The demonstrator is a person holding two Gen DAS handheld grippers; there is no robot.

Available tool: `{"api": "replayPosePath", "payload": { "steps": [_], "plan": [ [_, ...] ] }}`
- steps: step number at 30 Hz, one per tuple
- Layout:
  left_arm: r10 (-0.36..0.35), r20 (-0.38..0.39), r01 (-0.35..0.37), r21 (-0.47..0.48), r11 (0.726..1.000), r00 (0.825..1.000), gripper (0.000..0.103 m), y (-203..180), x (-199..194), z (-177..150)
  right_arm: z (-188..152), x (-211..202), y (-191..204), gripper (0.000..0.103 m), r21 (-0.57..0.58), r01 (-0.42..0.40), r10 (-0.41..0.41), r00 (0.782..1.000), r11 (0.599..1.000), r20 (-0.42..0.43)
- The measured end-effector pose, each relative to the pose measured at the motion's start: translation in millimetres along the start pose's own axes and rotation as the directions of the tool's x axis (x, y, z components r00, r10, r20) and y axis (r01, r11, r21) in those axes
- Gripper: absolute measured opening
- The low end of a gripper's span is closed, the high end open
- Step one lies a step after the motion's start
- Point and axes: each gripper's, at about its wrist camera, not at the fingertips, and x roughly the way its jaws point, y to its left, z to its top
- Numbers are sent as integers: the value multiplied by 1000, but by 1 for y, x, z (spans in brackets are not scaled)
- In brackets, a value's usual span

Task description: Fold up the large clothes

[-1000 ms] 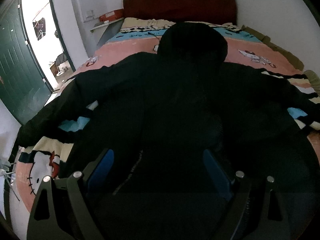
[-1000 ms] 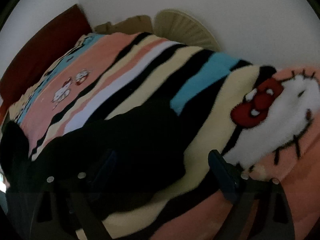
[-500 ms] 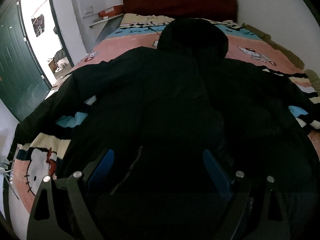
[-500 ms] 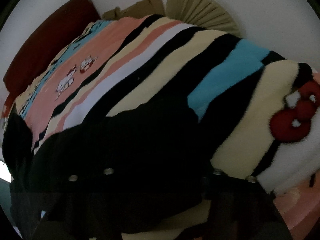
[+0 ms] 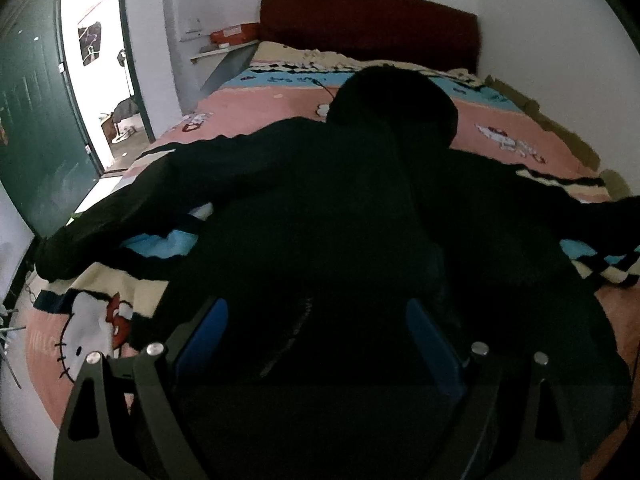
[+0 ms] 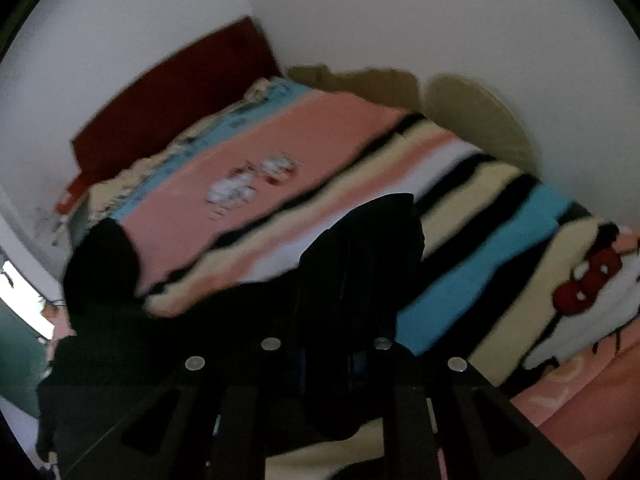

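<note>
Bed (image 5: 592,160) w/ dark red headboard (image 5: 368,24) at the far end, straight ahead of the left gripper. Covering the mattress: fleece blanket (image 5: 256,120), pink, blue, cream and black stripes w/ cartoon-cat prints, big cat face at the near-left corner. Directly on the blanket lies a black hooded jacket (image 5: 320,208), spread flat, hood (image 5: 394,104) toward the headboard, one sleeve (image 5: 132,208) out to the left edge, the other off to the right.

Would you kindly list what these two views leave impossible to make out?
- Right gripper jaws: right wrist view, buried in the black hooded jacket's sleeve; contact hidden.
- Jacket front: left wrist view, too dark to show zip or folds.
- Blanket cartoon prints: right wrist view, motion-blurred.
- Left sleeve cuff: left wrist view, hangs past the bed edge.
</note>
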Motion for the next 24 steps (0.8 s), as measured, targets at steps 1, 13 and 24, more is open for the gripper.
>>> {"api": "replayPosePath", "payload": {
  "steps": [1,13,24],
  "plan": [
    [-2,4,2,-4,1000,1000,91,2,-2,0,4,-7,13,13,-14,-20,20,1000,1000,10],
    [-24,68,29,-81,996,997,91,45,-37,-3,10,-71,203,13,-243,-211,224,974,947,28],
    [-29,70,41,-176,984,997,91,92,-36,-14,-57,-60,366,13,-425,-330,320,943,843,-96]
  ]
}}
